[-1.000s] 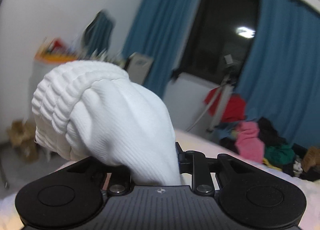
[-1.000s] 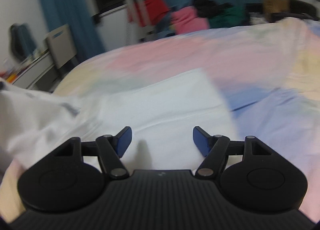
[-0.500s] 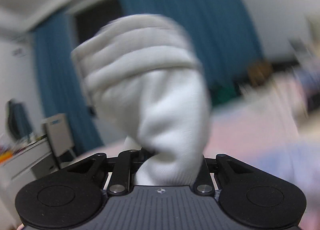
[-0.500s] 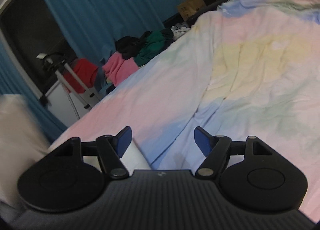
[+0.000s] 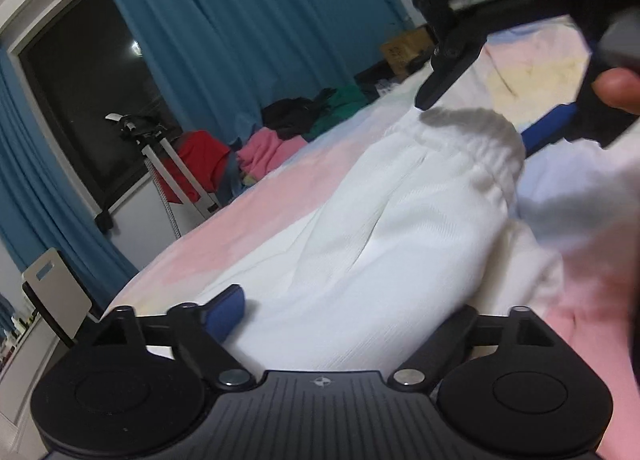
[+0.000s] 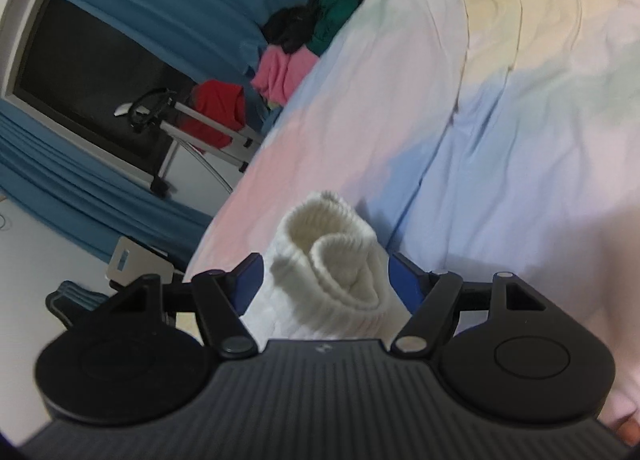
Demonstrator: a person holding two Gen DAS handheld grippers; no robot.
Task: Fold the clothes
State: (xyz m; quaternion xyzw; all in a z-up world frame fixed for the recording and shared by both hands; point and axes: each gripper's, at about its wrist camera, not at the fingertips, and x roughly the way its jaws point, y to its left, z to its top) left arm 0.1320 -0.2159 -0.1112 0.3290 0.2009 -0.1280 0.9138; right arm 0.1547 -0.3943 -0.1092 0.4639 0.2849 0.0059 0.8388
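Already rolled, the white socks (image 6: pixel 332 260) lay between the right gripper's (image 6: pixel 326 280) spread jaws; the left gripper (image 5: pixel 340 300) was opening around them, with unfolded clothes (image 5: pixel 296 128) far ahead.

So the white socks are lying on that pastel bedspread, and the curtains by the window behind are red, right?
Not quite: the curtains are blue, as the left wrist view shows. The red thing there is a garment on the rack by the window. The white socks do lie on the pastel bedspread.

L hand-held gripper (image 5: pixel 352 324) jaws opening; sock (image 5: pixel 384 228) now on bed (image 5: pixel 248 220).
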